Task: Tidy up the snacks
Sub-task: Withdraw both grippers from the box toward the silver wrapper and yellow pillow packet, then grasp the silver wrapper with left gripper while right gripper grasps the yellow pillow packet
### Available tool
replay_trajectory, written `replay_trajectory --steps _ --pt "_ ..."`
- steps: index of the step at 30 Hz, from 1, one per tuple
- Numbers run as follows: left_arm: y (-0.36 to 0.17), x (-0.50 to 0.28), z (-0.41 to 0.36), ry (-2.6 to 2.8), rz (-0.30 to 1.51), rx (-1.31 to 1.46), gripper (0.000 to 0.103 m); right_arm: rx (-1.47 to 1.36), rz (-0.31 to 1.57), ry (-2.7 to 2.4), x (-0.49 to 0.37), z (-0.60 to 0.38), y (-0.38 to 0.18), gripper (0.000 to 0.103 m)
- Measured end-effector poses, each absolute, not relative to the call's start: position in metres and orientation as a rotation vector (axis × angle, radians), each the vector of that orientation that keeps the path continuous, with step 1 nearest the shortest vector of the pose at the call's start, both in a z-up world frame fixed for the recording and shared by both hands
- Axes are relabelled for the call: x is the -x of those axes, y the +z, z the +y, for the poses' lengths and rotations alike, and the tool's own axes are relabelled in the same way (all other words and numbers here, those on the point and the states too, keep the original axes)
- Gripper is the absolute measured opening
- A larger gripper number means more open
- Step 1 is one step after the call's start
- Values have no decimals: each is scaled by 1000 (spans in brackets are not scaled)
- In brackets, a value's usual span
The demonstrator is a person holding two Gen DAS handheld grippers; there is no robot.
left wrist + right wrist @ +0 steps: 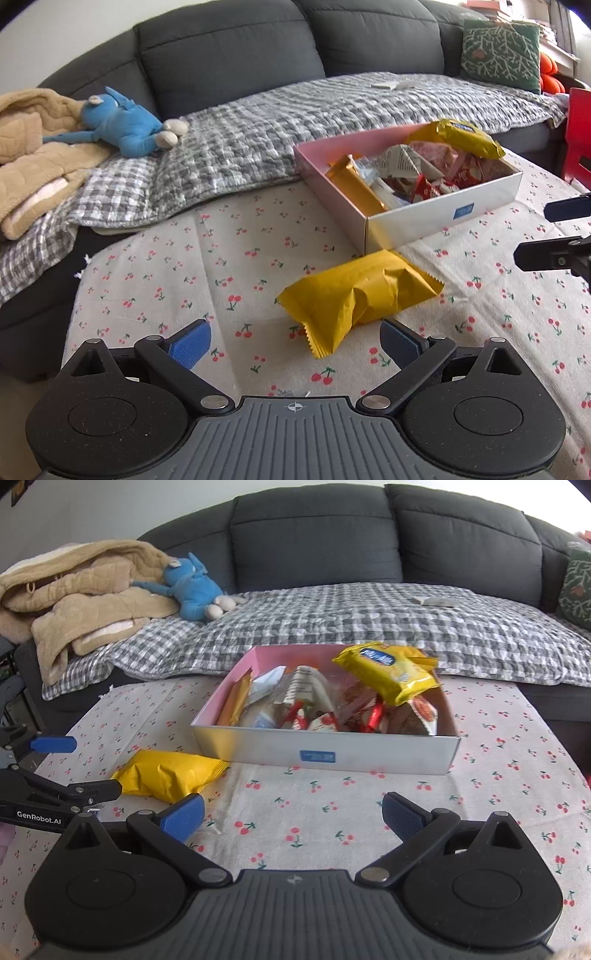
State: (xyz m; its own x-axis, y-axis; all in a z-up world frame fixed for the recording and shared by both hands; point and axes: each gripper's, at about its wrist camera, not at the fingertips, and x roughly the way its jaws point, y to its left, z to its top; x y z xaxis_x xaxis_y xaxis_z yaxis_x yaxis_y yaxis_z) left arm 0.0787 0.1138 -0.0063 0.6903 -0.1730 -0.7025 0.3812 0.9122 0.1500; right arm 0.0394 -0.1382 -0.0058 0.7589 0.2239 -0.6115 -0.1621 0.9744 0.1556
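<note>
A yellow snack packet (360,297) lies on the cherry-print tablecloth (166,266), just in front of the white box (436,218). It also shows in the right wrist view (168,773). The box (332,755) holds several snacks, with another yellow packet (391,672) on top at its far right. My left gripper (295,341) is open and empty, its fingertips just short of the loose packet. My right gripper (291,818) is open and empty, in front of the box. The left gripper's fingers (55,744) show at the left edge of the right wrist view.
A dark sofa (314,535) stands behind the table, covered by a grey checked blanket (351,620). A blue plush toy (125,125) and a beige blanket (33,155) lie on its left. A green cushion (500,50) sits at its right.
</note>
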Motion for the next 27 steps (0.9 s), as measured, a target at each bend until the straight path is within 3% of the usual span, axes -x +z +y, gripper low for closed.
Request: replay_trajectory --steps 10,12,18,21,23,27 --pt "-14 -86 141 -232 960 -143 94 23 687 455 -68 -83 -8 99" --pt "-18 -87 146 -225 992 -110 86 36 713 484 -77 -76 -11 97" --pt "-27 -92 152 -216 1049 -75 56 7 811 531 -95 -57 -24 73" --pt "-28 -93 153 -191 1055 -98 42 -8 823 559 -91 -51 -24 67" --pt "-27 -93 154 -172 1053 -124 36 -14 840 597 -85 -48 -23 64" --pt "-26 -93 158 -147 1048 -155 35 24 846 691 -70 -39 -14 62"
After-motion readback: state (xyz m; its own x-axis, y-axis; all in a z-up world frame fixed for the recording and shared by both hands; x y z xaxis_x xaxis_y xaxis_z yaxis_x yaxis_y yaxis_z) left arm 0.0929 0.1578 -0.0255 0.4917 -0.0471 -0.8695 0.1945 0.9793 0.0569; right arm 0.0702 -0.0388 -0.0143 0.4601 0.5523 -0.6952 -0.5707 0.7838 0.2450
